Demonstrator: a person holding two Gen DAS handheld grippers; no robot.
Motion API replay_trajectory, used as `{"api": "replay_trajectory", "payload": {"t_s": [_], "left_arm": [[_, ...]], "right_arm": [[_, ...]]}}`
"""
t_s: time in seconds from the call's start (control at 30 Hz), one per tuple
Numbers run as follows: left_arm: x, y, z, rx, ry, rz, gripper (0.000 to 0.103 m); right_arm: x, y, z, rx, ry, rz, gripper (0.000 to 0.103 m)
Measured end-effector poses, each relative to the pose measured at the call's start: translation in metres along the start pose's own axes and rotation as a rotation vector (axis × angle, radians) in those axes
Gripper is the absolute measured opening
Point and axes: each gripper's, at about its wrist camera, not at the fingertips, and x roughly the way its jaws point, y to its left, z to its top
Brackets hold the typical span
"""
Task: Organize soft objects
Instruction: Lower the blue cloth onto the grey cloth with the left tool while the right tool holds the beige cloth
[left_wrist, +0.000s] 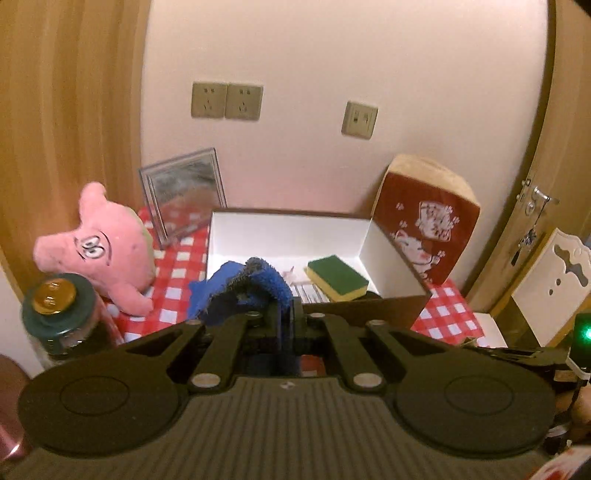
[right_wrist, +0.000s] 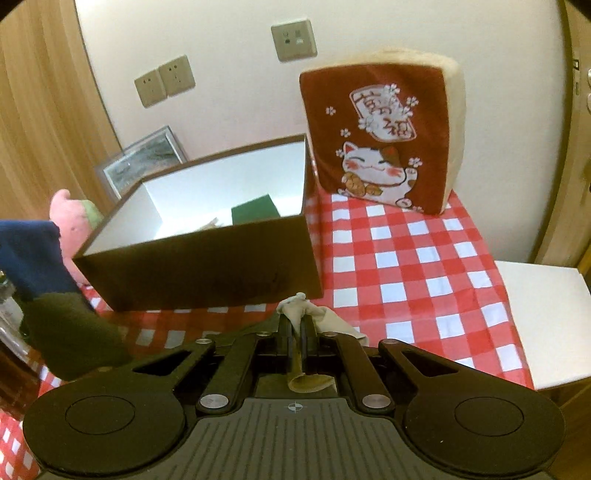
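Checkered tabletop (right_wrist: 406, 258) carries a box (right_wrist: 207, 266). Left gripper (left_wrist: 286, 306) pinches a limp blue towel (left_wrist: 255, 284); right gripper (right_wrist: 295, 325) pinches a beige cloth (right_wrist: 306, 314), box at twelve o'clock.

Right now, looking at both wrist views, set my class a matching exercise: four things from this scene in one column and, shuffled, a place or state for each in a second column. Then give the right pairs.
Column one:
1. blue cloth
2. sponge
3. beige cloth
4. cat cushion

Column two:
A. lying inside the box
B. standing upright on the checked tablecloth, beside the box
C. pinched in the left gripper
D. pinched in the right gripper

Pairs: 1-C, 2-A, 3-D, 4-B
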Motion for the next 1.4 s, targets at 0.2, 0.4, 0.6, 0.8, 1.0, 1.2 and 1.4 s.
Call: {"api": "replay_trajectory", "payload": {"t_s": [0.2, 0.4, 0.6, 0.8, 1.0, 1.2, 1.4], "left_arm": [[-0.022, -0.006, -0.025, 0.051, 0.043, 0.019, 0.003], [0.004, -0.008, -0.099, 0.053, 0.298, -0.005, 0.003], [0.028, -0.009, -0.149, 0.020, 0.447, -0.066, 0.003], [0.068, 0.003, -0.163, -0.055, 0.512, -0.024, 0.013], [0.045, 0.011, -0.149, -0.105, 0.491, -0.009, 0.041], [0.031, 0.024, -0.147, -0.172, 0.476, -0.002, 0.072], [0.075, 0.051, -0.157, -0.336, 0.489, 0.019, 0.071]], "right_arm": [[-0.021, 0.000, -0.004, 0.007, -0.020, 0.018, 0.004], [-0.033, -0.004, -0.014, 0.012, -0.002, 0.018, 0.004], [-0.040, -0.004, -0.021, 0.008, 0.017, 0.018, 0.004], [-0.041, 0.001, -0.026, -0.002, 0.034, 0.030, 0.004], [-0.044, 0.003, -0.027, 0.006, 0.034, 0.036, 0.004], [-0.042, -0.002, -0.030, 0.035, 0.044, 0.025, 0.004], [-0.037, -0.001, -0.027, 0.045, 0.052, 0.025, 0.004]]}}
